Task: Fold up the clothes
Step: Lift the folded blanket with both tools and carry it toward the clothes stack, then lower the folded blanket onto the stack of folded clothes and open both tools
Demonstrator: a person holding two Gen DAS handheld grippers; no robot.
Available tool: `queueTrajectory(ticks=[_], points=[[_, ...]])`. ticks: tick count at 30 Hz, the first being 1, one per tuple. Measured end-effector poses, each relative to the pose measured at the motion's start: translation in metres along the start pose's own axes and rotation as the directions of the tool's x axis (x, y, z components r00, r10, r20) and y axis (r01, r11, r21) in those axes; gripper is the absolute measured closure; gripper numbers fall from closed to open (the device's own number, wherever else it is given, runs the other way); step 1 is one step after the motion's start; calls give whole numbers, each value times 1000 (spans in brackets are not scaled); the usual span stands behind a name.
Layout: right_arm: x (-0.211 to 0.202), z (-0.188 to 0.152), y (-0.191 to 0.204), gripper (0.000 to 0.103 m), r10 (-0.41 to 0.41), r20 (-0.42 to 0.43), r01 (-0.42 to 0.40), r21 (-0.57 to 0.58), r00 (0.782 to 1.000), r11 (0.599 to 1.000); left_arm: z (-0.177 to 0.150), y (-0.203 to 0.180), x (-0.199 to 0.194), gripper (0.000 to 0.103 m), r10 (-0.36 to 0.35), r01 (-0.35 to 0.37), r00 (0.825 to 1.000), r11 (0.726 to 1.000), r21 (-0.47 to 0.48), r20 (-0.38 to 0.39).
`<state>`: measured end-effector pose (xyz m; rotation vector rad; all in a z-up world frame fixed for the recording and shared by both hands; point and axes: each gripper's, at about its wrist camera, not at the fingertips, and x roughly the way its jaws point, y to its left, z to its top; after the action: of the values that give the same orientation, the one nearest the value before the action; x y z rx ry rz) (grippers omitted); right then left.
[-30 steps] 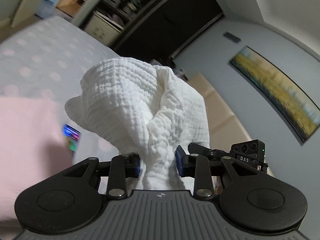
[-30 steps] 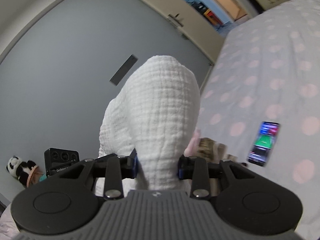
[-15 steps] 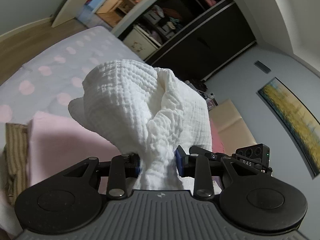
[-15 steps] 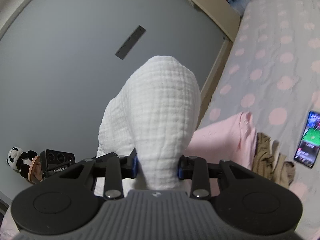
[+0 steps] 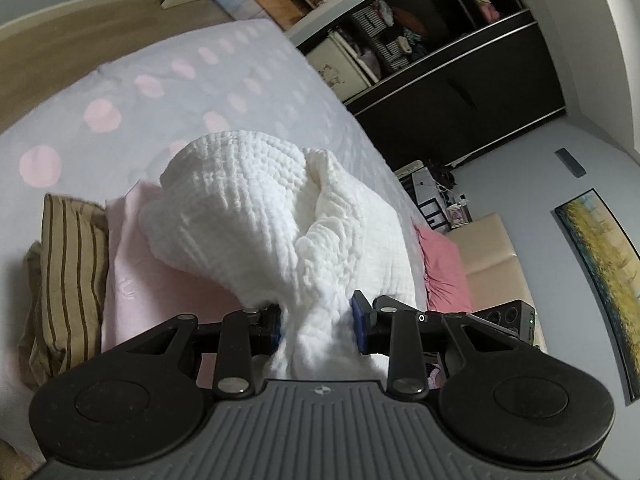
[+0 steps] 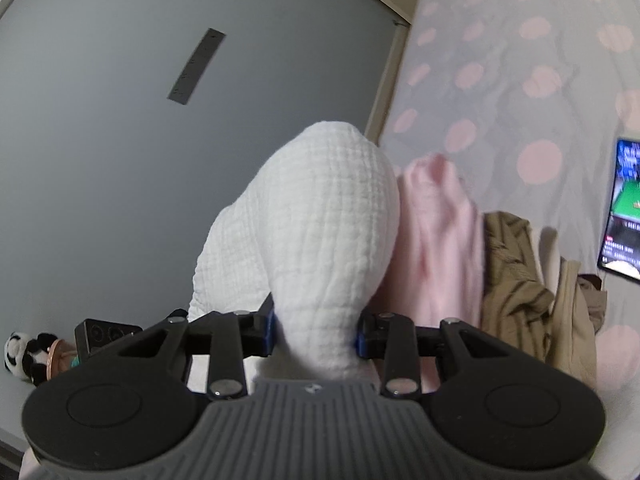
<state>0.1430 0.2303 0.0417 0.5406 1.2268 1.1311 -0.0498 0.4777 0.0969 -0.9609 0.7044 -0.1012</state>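
Note:
A white waffle-textured cloth [image 5: 256, 216] bulges up out of my left gripper [image 5: 318, 330], which is shut on it. The same white cloth [image 6: 320, 220] bulges from my right gripper [image 6: 316, 336], also shut on it. Both hold it above the bed. Below lies a pale pink garment [image 5: 160, 288], also in the right wrist view [image 6: 436, 248]. A tan striped garment [image 5: 68, 280] lies beside it, also in the right wrist view [image 6: 516, 276].
The bed has a grey sheet with pink dots [image 5: 168, 92]. A phone with a lit screen [image 6: 624, 208] lies on it at the right. A pink pillow [image 5: 442, 268], a beige headboard [image 5: 492, 252] and a dark wardrobe [image 5: 460, 80] stand beyond.
Both grippers have tilted down toward the bed with the white cloth still held. The pink and striped garments have come into fuller view below.

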Motion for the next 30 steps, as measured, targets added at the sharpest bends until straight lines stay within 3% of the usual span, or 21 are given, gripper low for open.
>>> queueTrajectory(ticks=[4,6,8,11,13,15,18,21,24,26,28,30], points=[[8,-3,-21,63,12,-6,-12,17,1000,1000,-3,25,15,73,-5,5,1000,1000,-28,-11],[12,-7,-28,60,15,-9,-15,10,1000,1000,-6,36,20,68,-9,8,1000,999,-46,-14],[16,-6,-31,56,28,-1,-28,-15,1000,1000,-8,41,19,56,-7,6,1000,999,-51,-17],[6,-10,-21,47,28,32,-25,-88,999,996,-8,30,7,54,8,-7,1000,1000,15,-13],[-7,-15,-4,43,-26,64,37,-183,998,982,-9,13,-7,53,57,-57,998,994,91,3],[-19,-20,14,39,-75,101,100,-272,992,957,-11,-12,-24,53,141,-147,989,972,183,48],[-42,-33,44,36,-135,209,209,-388,969,898,-17,-51,-51,47,252,-301,948,906,297,193],[-55,-49,76,32,-161,365,330,-467,917,820,-31,-86,-62,36,248,-392,895,831,394,370],[-43,-71,101,31,-154,492,427,-510,857,747,-52,-110,-53,32,175,-397,881,780,483,440],[-31,-91,112,31,-154,588,514,-514,794,687,-67,-118,-39,32,185,-431,866,747,505,465],[-17,-111,115,31,-150,665,584,-499,732,640,-83,-116,-26,32,205,-480,836,723,497,509],[-1,-127,110,36,-164,726,647,-457,668,611,-99,-111,-16,39,223,-525,802,706,476,553]])
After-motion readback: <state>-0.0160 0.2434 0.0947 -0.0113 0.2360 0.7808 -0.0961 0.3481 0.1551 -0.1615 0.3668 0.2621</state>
